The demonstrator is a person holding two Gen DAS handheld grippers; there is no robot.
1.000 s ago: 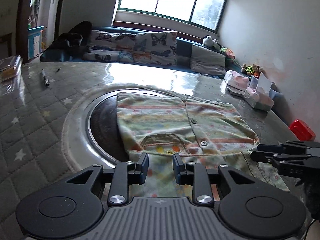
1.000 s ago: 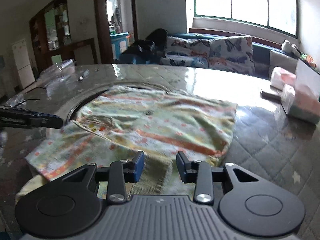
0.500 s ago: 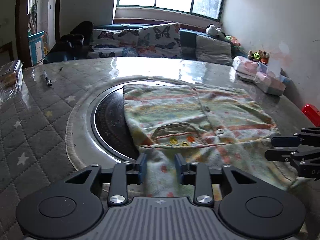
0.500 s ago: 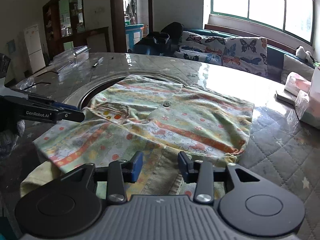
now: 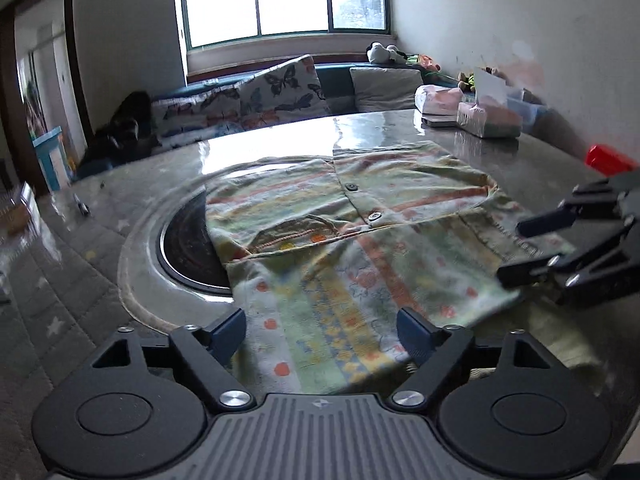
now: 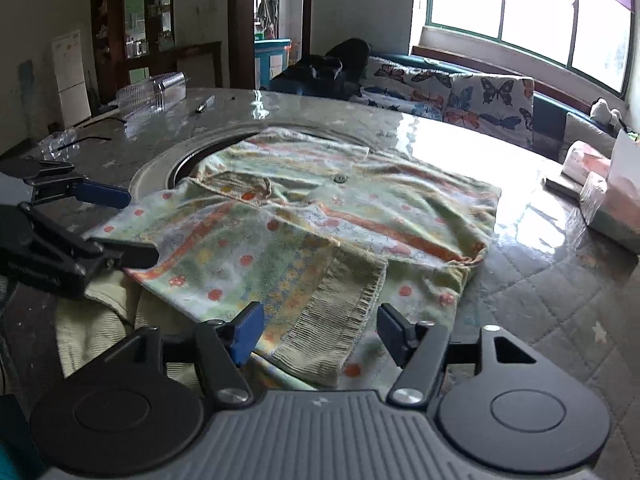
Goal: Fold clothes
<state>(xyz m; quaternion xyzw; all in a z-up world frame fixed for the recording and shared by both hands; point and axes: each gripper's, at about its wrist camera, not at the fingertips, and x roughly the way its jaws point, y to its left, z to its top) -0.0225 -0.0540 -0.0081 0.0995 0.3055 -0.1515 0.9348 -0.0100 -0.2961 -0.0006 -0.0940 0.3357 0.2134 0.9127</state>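
Left wrist view: a patterned shirt [image 5: 352,248] lies flat on a grey table [image 5: 72,288], partly covering a round inset [image 5: 180,256]. The left gripper [image 5: 322,334] hangs over the shirt's near hem, jaws spread wide with nothing between them. The right gripper [image 5: 532,246] sits at the shirt's right edge.

Right wrist view: the right gripper [image 6: 320,330] is open above a ribbed cuff [image 6: 340,320] at the shirt's [image 6: 320,220] near edge. The left gripper [image 6: 116,224], also open, is at the shirt's left edge.

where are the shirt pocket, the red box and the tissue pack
shirt pocket [image 5: 298,234]: left wrist view, on the pocket's front panel.
red box [image 5: 608,159]: left wrist view, on its top face.
tissue pack [image 5: 490,121]: left wrist view, on its near side.
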